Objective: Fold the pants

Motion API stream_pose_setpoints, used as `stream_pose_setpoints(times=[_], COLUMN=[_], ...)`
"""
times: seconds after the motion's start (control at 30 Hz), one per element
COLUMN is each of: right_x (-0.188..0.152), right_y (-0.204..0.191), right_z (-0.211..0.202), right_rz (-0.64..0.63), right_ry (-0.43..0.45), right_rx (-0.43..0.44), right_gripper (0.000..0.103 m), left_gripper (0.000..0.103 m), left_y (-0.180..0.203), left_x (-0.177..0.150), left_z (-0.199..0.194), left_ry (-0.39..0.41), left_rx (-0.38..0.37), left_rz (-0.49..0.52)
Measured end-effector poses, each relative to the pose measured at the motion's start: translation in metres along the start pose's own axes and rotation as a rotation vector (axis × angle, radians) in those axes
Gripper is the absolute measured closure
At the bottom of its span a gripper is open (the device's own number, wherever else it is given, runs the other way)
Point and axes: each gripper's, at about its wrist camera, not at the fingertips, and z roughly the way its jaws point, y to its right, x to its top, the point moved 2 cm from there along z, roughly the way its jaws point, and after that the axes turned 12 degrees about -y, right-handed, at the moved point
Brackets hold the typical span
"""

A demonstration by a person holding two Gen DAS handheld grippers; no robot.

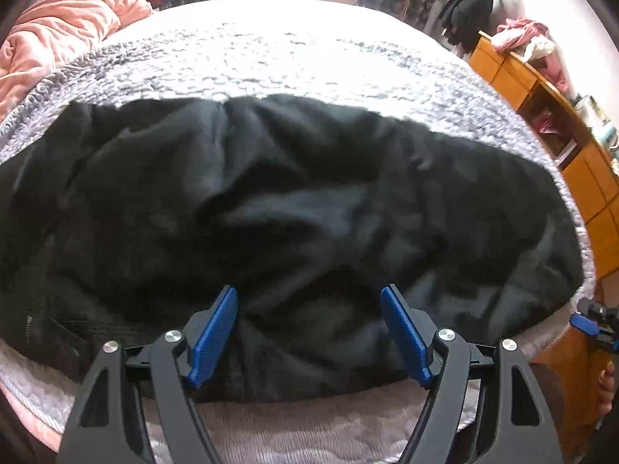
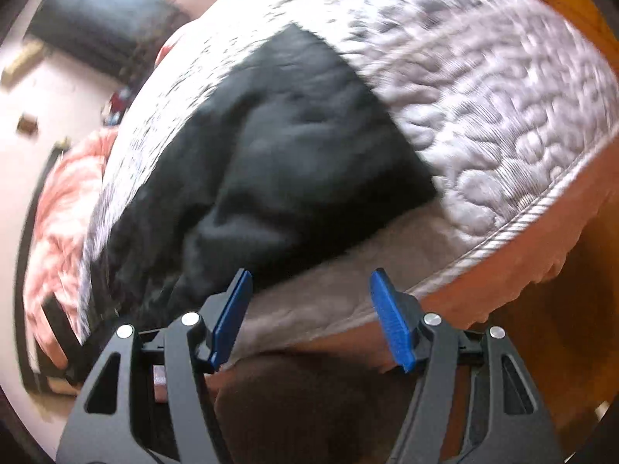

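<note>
Black pants (image 1: 271,201) lie rumpled across the near part of a bed covered by a grey-white quilt (image 1: 294,62). My left gripper (image 1: 309,301) is open, its blue pads spread just above the pants' near edge, holding nothing. In the right wrist view the pants (image 2: 278,147) run from the left toward the upper middle, ending in a squared edge. My right gripper (image 2: 309,290) is open and empty, just off the pants' near right edge, over the quilt's border (image 2: 329,301). The right gripper also shows at the left wrist view's right edge (image 1: 592,324).
A pink blanket (image 1: 58,34) is heaped at the bed's far left. An orange wooden shelf unit (image 1: 561,116) with clothes on it stands along the right side. Dark coats (image 1: 472,4) hang in the far right corner. The bed's edge (image 2: 522,212) drops to a wooden floor.
</note>
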Motion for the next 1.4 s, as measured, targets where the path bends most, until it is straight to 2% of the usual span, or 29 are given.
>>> stream_pose_setpoints(times=[0.07,0.17,0.23,0.3,0.37,0.4,0.47,0.53,0.57,0.67,0.73,0.83,0.87,0.93,1.0,1.1,1.27,1.37,1.4], right_x=[0.010,0.017,0.023,0.030,0.037,0.041,0.046,0.055,0.059,0.069,0.075,0.077,0.076,0.074,0.068,0.059,0.055,0.053,0.048], right_y=[0.018,0.028,0.030,0.034,0.029,0.025,0.009,-0.015,-0.027,-0.053,-0.062,-0.037,-0.017,0.011,0.039,0.047,0.011,-0.039,-0.066], right_z=[0.009,0.009,0.004,0.001,-0.002,-0.006,-0.017,-0.033,-0.042,-0.058,-0.068,-0.073,-0.069,-0.051,-0.023,-0.017,-0.057,-0.086,-0.095], right_rz=[0.049,0.075,0.073,0.077,0.066,0.052,-0.002,-0.079,-0.116,-0.187,-0.203,-0.154,-0.104,-0.021,0.041,0.068,-0.021,-0.121,-0.185], right_ry=[0.001,0.045,0.077,0.073,0.082,0.090,0.119,0.145,0.157,0.186,0.204,0.235,0.234,0.203,0.132,0.138,0.230,0.284,0.304], right_rx=[0.026,0.102,0.141,0.188,0.232,0.237,0.255,0.266,0.262,0.251,0.250,0.210,0.182,0.131,0.043,0.051,0.067,0.084,0.076], right_gripper=[0.041,0.039,0.049,0.075,0.083,0.086,0.089,0.090,0.090,0.091,0.092,0.092,0.092,0.092,0.092,0.092,0.092,0.092,0.092], left_gripper=[0.026,0.026,0.026,0.026,0.026,0.026,0.026,0.026,0.026,0.027,0.027,0.027,0.027,0.026,0.024,0.024,0.024,0.024,0.024], left_y=[-0.004,-0.009,-0.014,-0.019,-0.027,-0.034,-0.049,-0.078,-0.091,-0.136,-0.141,-0.125,-0.118,-0.103,-0.091,-0.094,-0.110,-0.124,-0.132], left_x=[0.002,0.001,0.000,0.001,0.003,0.005,0.009,0.015,0.017,0.022,0.027,0.040,0.044,0.053,0.057,0.056,0.036,0.017,0.009], left_z=[0.003,0.002,-0.001,-0.007,-0.017,-0.023,-0.029,-0.028,-0.027,-0.015,-0.008,0.000,0.003,0.011,0.016,0.013,-0.013,-0.028,-0.034], left_ry=[-0.003,-0.005,-0.006,0.008,0.049,0.071,0.093,0.093,0.088,0.063,0.041,0.052,0.053,0.045,0.048,0.046,0.043,0.046,0.050], left_rx=[0.003,-0.010,-0.018,-0.027,-0.020,0.010,0.077,0.177,0.192,0.165,0.128,0.130,0.122,0.121,0.149,0.120,0.053,0.049,0.052], left_rz=[0.001,-0.011,-0.023,-0.050,-0.081,-0.097,-0.109,-0.154,-0.184,-0.330,-0.347,-0.297,-0.281,-0.244,-0.211,-0.209,-0.222,-0.219,-0.227])
